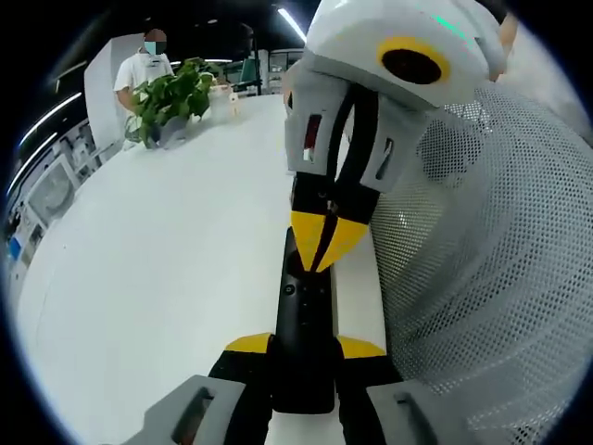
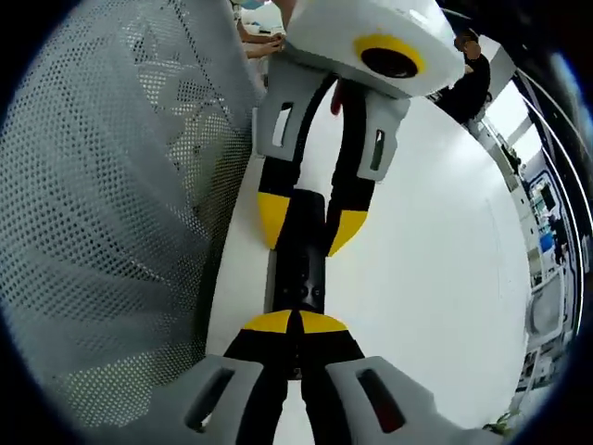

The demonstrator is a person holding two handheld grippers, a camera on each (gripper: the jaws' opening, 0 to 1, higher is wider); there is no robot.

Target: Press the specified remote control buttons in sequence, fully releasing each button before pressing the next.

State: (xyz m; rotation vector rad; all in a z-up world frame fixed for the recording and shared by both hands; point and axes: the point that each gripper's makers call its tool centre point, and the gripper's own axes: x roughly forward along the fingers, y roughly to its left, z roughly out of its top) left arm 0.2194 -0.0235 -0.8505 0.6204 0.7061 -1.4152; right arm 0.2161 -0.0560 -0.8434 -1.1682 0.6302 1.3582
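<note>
A slim black remote (image 1: 301, 311) lies lengthwise on the white table (image 1: 167, 278). My left gripper (image 1: 304, 345) is shut on its near end, one yellow fingertip on each long side. My right gripper (image 1: 324, 243) comes in from above, its yellow tips shut together and pointing down onto the far part of the remote's face, just beyond a small round button (image 1: 290, 289). In the right gripper view the remote (image 2: 301, 273) runs away from my right gripper (image 2: 296, 322), whose joined tips sit over it, while the left gripper (image 2: 309, 222) clasps its far end.
A white perforated mesh wall (image 1: 482, 278) stands close beside the remote, also seen in the right gripper view (image 2: 111, 213). A potted green plant (image 1: 171, 97) sits at the table's far end near a standing person (image 1: 144, 60). Another person (image 2: 468, 83) stands beyond the table.
</note>
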